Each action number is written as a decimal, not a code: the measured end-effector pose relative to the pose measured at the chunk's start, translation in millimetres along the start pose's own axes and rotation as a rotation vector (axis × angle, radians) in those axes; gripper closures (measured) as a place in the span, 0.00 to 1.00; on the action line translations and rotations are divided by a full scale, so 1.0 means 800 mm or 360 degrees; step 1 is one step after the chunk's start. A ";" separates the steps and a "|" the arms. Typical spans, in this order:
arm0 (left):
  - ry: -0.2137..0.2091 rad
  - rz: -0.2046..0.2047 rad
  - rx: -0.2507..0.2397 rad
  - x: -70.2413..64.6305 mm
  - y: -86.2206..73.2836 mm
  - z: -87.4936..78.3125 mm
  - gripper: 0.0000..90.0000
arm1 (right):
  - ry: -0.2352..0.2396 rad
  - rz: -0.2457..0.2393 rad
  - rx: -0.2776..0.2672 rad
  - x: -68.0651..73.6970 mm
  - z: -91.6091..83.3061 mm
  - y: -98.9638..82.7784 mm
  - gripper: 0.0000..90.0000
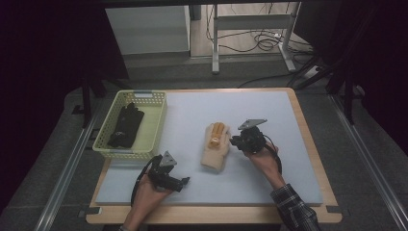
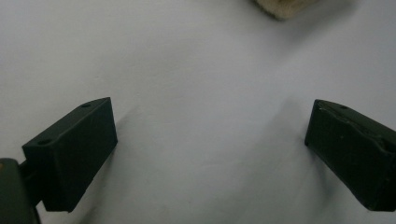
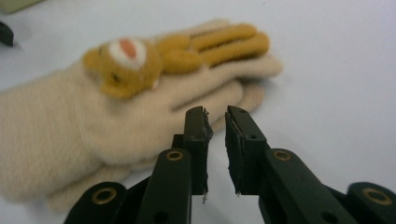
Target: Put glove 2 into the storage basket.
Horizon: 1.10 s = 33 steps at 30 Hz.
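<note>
Pale mat (image 1: 269, 159), glove (image 3: 93, 126) just beyond right gripper's (image 3: 215, 116) near-closed fingers (image 3: 196, 135)

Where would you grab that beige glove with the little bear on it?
Probably at the edge of the beige glove nearest the right hand-held gripper, coming in low from that side: it lies flat, so the jaws need an edge to pinch.

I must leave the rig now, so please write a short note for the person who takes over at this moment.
Left gripper: jaws wide open, nothing between them, low over the mat.
Right gripper: jaws almost closed, a thin gap, nothing visibly held, at the edge of the beige glove.
The beige glove, with a bear figure on it, lies on the mat.
A black glove lies in the basket.
Left, probably: grip the beige glove and put it in the basket.
</note>
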<state>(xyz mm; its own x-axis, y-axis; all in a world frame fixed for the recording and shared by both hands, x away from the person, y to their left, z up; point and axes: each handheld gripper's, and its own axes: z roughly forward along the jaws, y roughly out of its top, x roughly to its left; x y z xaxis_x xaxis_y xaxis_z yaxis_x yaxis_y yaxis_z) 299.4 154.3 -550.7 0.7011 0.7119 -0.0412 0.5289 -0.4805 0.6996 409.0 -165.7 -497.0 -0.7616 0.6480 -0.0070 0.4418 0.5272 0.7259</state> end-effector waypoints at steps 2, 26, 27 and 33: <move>0.0001 0.0000 0.0000 0.000 0.000 0.000 0.03 | 0.0017 -0.0007 0.0019 0.002 0.001 -0.008 0.87; 0.0001 -0.0001 -0.0001 0.000 0.000 0.000 0.03 | 0.0203 -0.0085 0.0040 0.053 0.031 -0.026 0.87; 0.0000 -0.0001 0.0000 0.000 0.000 0.000 0.03 | 0.0204 -0.0084 0.0039 0.054 0.033 -0.025 0.87; 0.0001 -0.0001 0.0000 0.000 0.000 0.000 0.03 | 0.0209 -0.0090 0.0021 0.066 0.044 -0.017 0.84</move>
<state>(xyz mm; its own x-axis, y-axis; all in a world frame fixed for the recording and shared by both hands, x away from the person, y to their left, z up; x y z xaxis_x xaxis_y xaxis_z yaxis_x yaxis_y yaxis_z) 299.3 154.2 -550.8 0.7006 0.7124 -0.0412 0.5292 -0.4800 0.6997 379.6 -118.9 -531.6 -0.8407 0.5398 0.0428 0.4017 0.5687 0.7178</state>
